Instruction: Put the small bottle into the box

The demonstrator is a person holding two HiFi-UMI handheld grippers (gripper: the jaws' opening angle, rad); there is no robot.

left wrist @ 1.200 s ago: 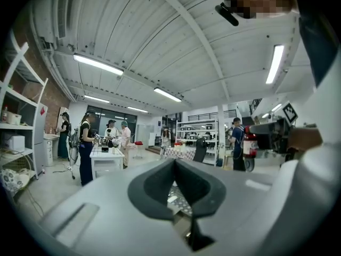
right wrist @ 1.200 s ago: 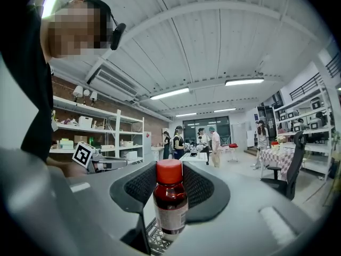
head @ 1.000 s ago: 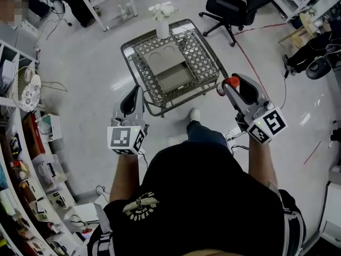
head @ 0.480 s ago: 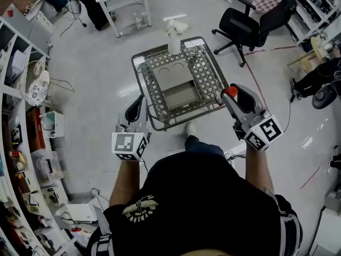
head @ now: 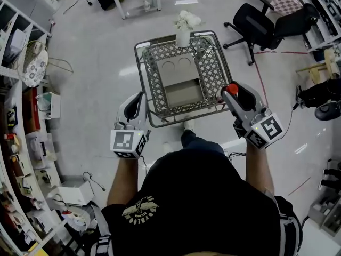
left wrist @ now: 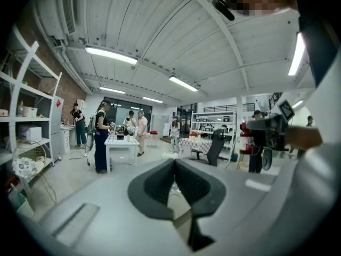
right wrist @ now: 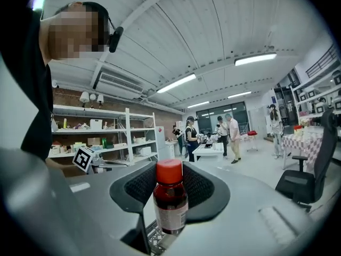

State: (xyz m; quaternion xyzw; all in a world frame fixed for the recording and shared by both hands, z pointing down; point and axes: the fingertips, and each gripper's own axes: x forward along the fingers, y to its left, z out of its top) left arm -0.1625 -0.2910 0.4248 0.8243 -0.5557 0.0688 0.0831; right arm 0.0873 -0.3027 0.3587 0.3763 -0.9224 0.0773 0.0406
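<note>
The small bottle, dark red with a red cap, stands upright between the jaws of my right gripper, which is shut on it. In the head view that gripper hovers at the near right corner of the metal lattice table. The box, a flat grey tray with two round hollows and an open compartment, lies in the middle of the table. My left gripper hangs just left of the table's near left corner. Its jaws meet at the tips in the left gripper view, with nothing in them.
A vase of white flowers stands at the table's far edge. A black office chair is at the back right. Shelves with clutter line the left side. My foot is under the table's near edge. Several people stand far off.
The table has come closer in the head view. Both grippers now sit at its near corners, the right one still carrying the bottle.
</note>
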